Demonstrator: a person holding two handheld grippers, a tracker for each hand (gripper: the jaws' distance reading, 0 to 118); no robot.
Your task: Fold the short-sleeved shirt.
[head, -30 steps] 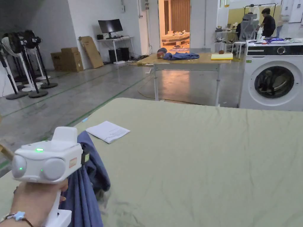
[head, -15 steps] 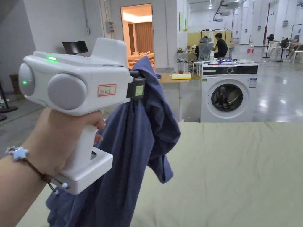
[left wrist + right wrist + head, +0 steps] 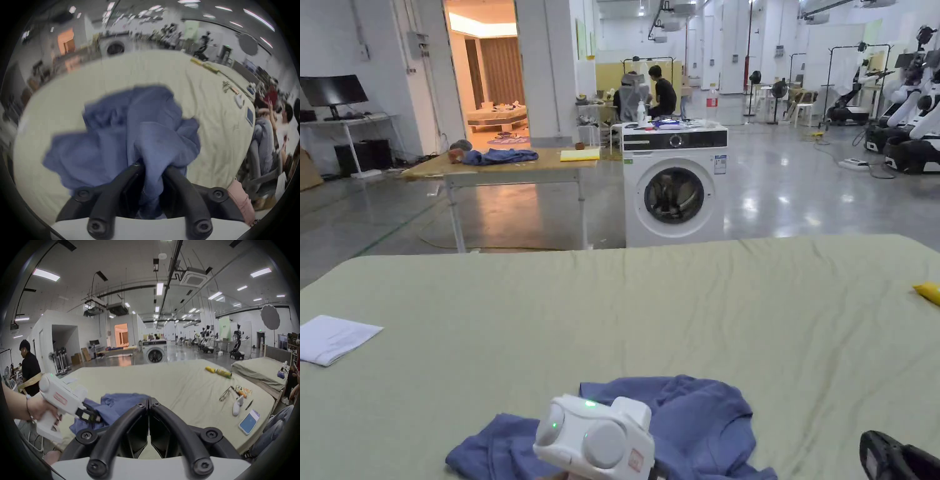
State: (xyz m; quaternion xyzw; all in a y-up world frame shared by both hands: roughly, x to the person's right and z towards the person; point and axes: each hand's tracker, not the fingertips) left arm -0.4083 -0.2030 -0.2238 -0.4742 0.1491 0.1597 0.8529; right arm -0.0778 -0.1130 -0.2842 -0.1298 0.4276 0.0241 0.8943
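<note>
Lying crumpled on the pale green bed cover (image 3: 675, 300), near its front edge, the blue shirt (image 3: 700, 425) is bunched up, not spread flat. Left gripper (image 3: 151, 165) has a thick fold of the shirt (image 3: 116, 139) clamped between both jaws; cloth runs down between them toward the camera. Left gripper view is motion-blurred, fine detail lost. In the right gripper view the left gripper (image 3: 90, 416), white body with black jaws, is held in a hand (image 3: 39, 407) and its tips are buried in the shirt (image 3: 116, 404) just above the cover (image 3: 162, 382). In the head view the left gripper body (image 3: 594, 440) sits low at the bottom edge over the shirt, green light on.

Right gripper (image 3: 148, 402) has its jaws closed tip to tip with nothing between them, held apart from the shirt to its right. A dark part of it (image 3: 894, 459) shows at the bottom right corner of the head view.

Other stuff on the cover: folded white paper (image 3: 331, 339) at far left, yellow item (image 3: 928, 292) at right edge, phone (image 3: 249, 421), whisk (image 3: 225, 395) and cans (image 3: 218, 372) on the right side, all well apart from the shirt. Washing machine (image 3: 674, 190) and a wooden table (image 3: 500, 167) stand beyond the bed. A person in black (image 3: 29, 365) stands at left.
</note>
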